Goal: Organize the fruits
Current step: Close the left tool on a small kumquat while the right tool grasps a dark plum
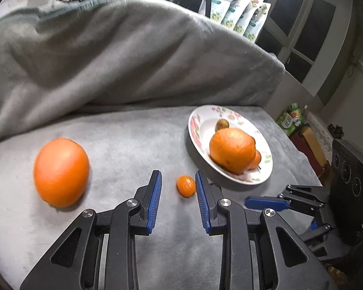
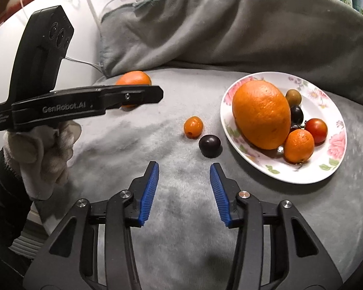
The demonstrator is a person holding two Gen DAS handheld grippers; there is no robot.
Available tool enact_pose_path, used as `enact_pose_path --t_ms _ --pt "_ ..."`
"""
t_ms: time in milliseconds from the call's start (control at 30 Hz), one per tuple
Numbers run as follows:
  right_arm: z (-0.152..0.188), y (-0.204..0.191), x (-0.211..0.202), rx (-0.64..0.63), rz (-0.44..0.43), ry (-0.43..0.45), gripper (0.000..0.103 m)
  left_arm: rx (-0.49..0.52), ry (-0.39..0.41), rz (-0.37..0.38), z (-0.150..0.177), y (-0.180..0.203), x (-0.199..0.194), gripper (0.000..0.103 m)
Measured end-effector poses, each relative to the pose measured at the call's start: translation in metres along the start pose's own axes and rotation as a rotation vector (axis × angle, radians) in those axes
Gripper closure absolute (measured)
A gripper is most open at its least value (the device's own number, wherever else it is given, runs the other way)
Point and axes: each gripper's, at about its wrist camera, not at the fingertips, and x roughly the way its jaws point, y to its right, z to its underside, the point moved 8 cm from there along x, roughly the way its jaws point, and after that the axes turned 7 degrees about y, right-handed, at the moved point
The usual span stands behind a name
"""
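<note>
Both grippers hold nothing: left gripper (image 1: 178, 178) narrowly parted, a small orange tomato (image 1: 186, 186) just beyond its tips; right gripper (image 2: 184, 169) parted wider, a dark tomato (image 2: 209, 145) at 12 o'clock. Floral plate (image 2: 336, 142) at 2 o'clock holds a big orange (image 2: 261, 114).

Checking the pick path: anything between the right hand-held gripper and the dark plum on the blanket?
Nothing: in the right wrist view, only bare grey blanket separates the right hand-held gripper from the dark plum.
</note>
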Motion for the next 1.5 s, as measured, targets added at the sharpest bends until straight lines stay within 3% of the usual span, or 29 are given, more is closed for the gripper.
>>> enact_pose_path --t_ms 67,467,1200,1500 --pt "0.001 0.003 0.006 0.013 0.015 -0.008 0.066 0.002 -0.03 0.021 0.005 -0.001 0.007 0.076" --pt "-0.003 0.012 0.029 0.068 0.071 -0.021 0.066 -0.017 -0.117 0.088 0.02 -0.002 0.035 0.076" --pt "-0.012 0.018 0.056 0.104 0.146 -0.025 0.067 -0.024 -0.16 0.143 0.021 -0.001 0.051 0.076" --pt "-0.013 0.018 0.062 0.1 0.154 -0.025 0.073 -0.017 -0.172 0.159 0.022 -0.001 0.054 0.079"
